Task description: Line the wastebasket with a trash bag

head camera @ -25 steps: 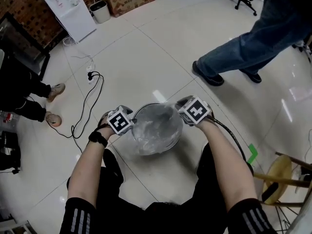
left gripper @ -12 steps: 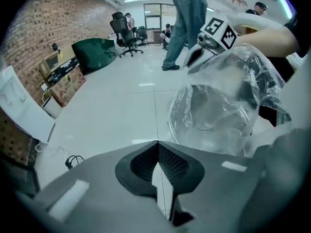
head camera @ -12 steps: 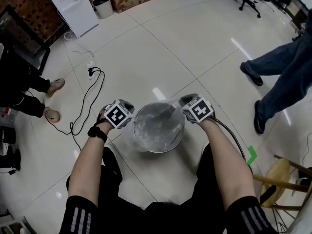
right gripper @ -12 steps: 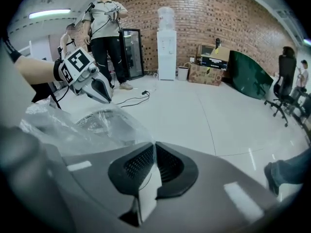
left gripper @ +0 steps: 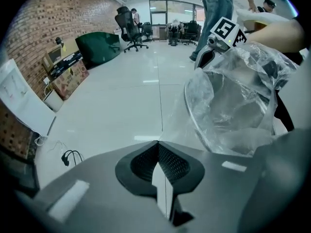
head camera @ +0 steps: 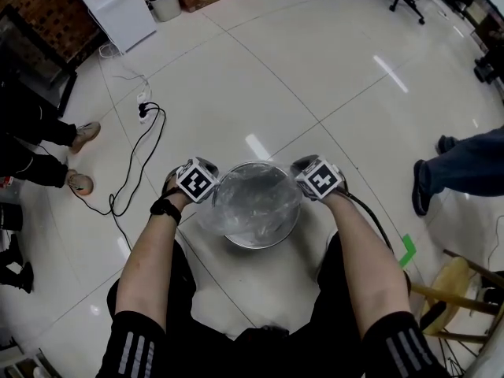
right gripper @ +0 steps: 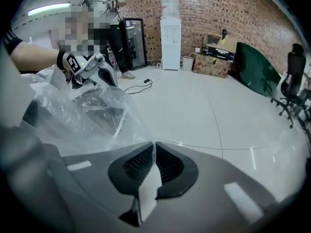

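Note:
A round metal wastebasket [head camera: 253, 239] stands on the tiled floor between my knees, and a clear trash bag [head camera: 253, 205] is spread over its mouth. My left gripper [head camera: 206, 192] is at the basket's left rim, shut on the bag's film. At the right rim, my right gripper [head camera: 309, 187] is shut on the film too. In the left gripper view the closed jaws [left gripper: 158, 142] pinch thin film that runs up to the bag [left gripper: 238, 86]. The right gripper view shows its jaws [right gripper: 153, 143] closed on film that leads to the bag [right gripper: 73, 108].
A power strip with a black cable [head camera: 146, 115] lies on the floor at the left, near a person's shoes [head camera: 79, 136]. Another person's leg [head camera: 465, 172] is at the right edge. A wooden stool [head camera: 457, 278] stands at the lower right. A water dispenser [head camera: 110, 2] stands at the back.
Both grippers have sunk beside the basket, drawing the bag down over the rim. The left jaws have shut. The person at the right has walked off toward the right edge.

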`<state>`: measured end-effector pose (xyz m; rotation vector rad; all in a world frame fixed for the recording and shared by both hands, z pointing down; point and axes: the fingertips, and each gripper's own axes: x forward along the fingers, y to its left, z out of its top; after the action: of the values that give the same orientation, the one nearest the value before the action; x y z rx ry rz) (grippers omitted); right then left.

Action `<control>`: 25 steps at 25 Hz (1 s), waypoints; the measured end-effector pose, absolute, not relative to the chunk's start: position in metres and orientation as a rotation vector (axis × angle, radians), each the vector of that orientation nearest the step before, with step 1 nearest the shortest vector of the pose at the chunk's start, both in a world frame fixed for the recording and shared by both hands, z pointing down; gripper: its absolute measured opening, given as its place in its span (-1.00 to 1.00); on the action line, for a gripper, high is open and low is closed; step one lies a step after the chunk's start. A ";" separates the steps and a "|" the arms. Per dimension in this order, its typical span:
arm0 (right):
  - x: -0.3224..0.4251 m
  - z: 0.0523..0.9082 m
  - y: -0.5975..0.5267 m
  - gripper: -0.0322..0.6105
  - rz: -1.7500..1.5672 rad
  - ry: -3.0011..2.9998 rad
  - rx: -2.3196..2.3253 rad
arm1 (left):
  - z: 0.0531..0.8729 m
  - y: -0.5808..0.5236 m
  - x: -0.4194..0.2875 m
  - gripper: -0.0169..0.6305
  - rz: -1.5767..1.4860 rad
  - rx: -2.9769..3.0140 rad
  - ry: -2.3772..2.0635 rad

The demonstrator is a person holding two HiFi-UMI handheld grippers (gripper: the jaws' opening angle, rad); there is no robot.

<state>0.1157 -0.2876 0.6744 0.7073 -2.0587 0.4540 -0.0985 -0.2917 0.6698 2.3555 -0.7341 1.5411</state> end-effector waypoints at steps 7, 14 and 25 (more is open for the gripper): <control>0.117 0.697 -0.275 -0.87 0.499 -2.043 0.655 | 0.693 -0.285 -0.103 -0.94 1.538 2.296 -0.718; 0.119 0.710 -0.260 -0.74 0.593 -2.042 0.640 | 0.700 -0.277 -0.112 -0.87 1.518 2.251 -0.708; 0.132 0.686 -0.246 -0.48 1.162 -2.260 0.738 | 0.693 -0.253 -0.123 -0.64 1.359 2.277 -0.686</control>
<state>0.1321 -0.2465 0.6858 0.7380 -2.2597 1.1621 -0.1226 -0.2531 0.6929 2.2773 -0.6858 1.3587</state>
